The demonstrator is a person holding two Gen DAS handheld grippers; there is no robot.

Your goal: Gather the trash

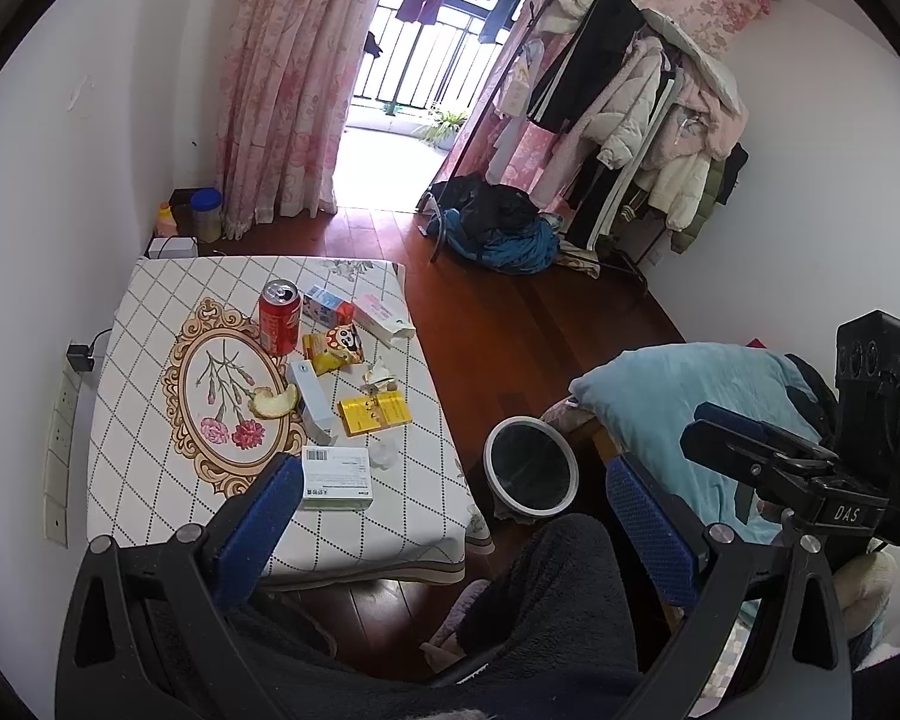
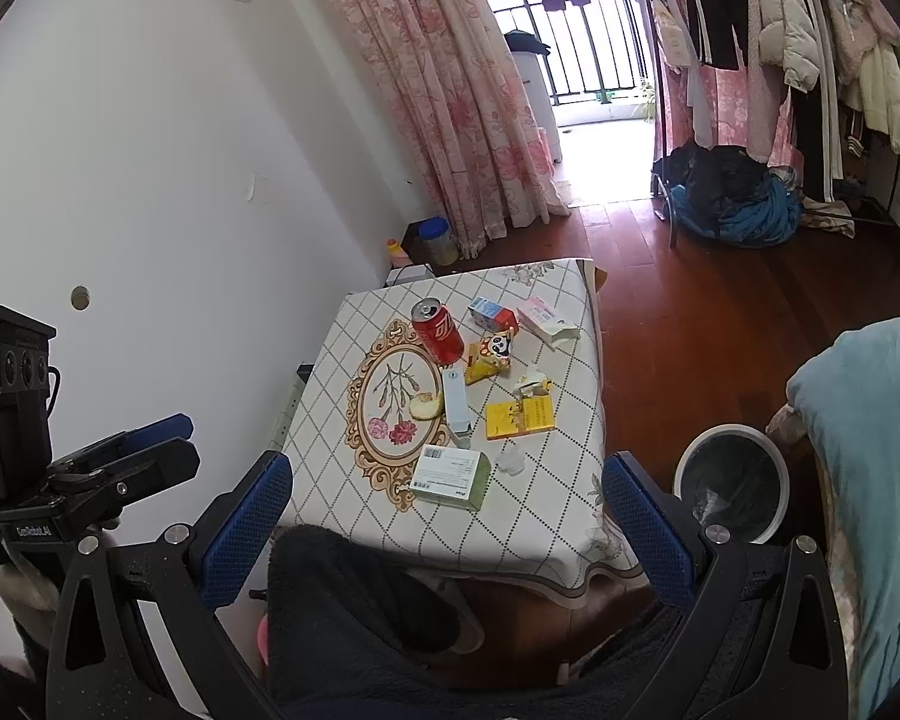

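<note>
Trash lies on a small table [image 1: 150, 480] [image 2: 330, 396] with a white checked cloth: a red can [image 1: 280, 317] [image 2: 438, 329], a yellow snack bag [image 1: 333, 349] [image 2: 491, 354], a yellow pack [image 1: 373, 414] [image 2: 519, 418], a green-white box [image 1: 336, 477] [image 2: 450, 478], a pale tube box [image 1: 311, 399] [image 2: 455, 401], a fruit peel [image 1: 275, 403] [image 2: 424, 405], cartons [image 1: 327, 306] [image 2: 492, 313]. A white-rimmed bin [image 1: 529, 468] [image 2: 731, 483] stands on the floor to the right. My left gripper [image 1: 450, 516] and right gripper [image 2: 447, 516] are open and empty, held near the table's front edge.
A bed with a blue blanket [image 1: 678, 408] [image 2: 870, 450] is right of the bin. A clothes rack [image 1: 630, 108] and a pile of clothes [image 1: 498, 228] stand at the back. Jars [image 1: 204, 213] sit on the floor by the pink curtain. My knee [image 1: 546, 600] is below.
</note>
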